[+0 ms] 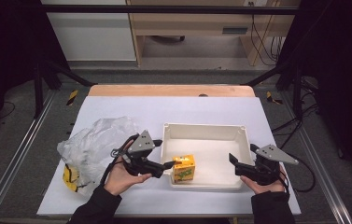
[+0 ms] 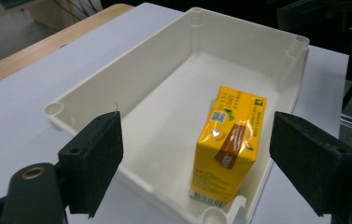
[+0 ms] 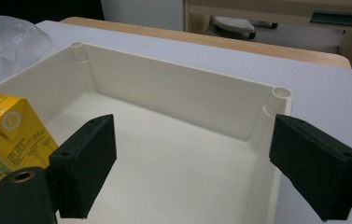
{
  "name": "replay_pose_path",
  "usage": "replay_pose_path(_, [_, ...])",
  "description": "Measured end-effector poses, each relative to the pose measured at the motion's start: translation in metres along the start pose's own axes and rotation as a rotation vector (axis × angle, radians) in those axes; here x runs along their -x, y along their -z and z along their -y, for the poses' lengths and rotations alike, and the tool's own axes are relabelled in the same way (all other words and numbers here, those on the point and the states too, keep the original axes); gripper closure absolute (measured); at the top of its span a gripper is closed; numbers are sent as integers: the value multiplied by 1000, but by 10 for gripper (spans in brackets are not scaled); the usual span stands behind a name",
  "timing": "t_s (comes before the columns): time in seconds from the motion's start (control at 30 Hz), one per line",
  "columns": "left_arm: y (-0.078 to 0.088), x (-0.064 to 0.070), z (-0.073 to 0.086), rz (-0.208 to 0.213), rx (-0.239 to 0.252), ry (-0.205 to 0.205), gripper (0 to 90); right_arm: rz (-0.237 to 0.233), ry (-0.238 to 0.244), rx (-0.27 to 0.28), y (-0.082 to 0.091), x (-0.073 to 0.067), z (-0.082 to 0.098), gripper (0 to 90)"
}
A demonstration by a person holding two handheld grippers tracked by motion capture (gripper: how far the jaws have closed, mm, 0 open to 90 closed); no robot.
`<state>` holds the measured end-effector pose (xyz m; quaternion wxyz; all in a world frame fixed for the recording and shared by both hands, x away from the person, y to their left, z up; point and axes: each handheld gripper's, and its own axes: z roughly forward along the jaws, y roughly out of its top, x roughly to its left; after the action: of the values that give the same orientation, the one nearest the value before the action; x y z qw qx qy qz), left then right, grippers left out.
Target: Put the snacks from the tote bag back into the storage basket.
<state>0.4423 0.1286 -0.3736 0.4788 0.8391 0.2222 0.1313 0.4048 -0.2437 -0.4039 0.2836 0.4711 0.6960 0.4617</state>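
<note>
A yellow drink carton (image 1: 183,169) stands upright inside a white tray (image 1: 205,131), in the near-left corner, close against the near wall. It is a small box with a folded top, printed with green and white marks, a brown patch on the top flap and a barcode low on one side; its corners look slightly dented. The tray sits on the pale worktop (image 1: 173,109).

The left tongs (image 1: 168,164) hover at the tray's left rim, just beside the carton, jaws spread wide with nothing pressed between the pads; in the left gripper view the carton stands beyond them, untouched. The right tongs (image 1: 233,159) sit at the tray's right edge, jaws also wide apart and holding nothing.

A crumpled clear plastic bag (image 1: 94,142) lies left of the tray, with something yellow and black (image 1: 71,177) at its near end.
</note>
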Motion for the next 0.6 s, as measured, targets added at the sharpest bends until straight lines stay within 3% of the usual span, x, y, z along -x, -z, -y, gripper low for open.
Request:
replay_pose_path(0.17, [20,-10,11,-55,27,41,147,2,-5,-2,0,1,0,140])
replay_pose_path(0.47, [48,-20,35,-152,56,51,128,6,-4,-2,0,2,2,135])
replay_pose_path(0.6, [61,-25,48,-183,72,78,136,8,-8,-1,1,3,2,133])
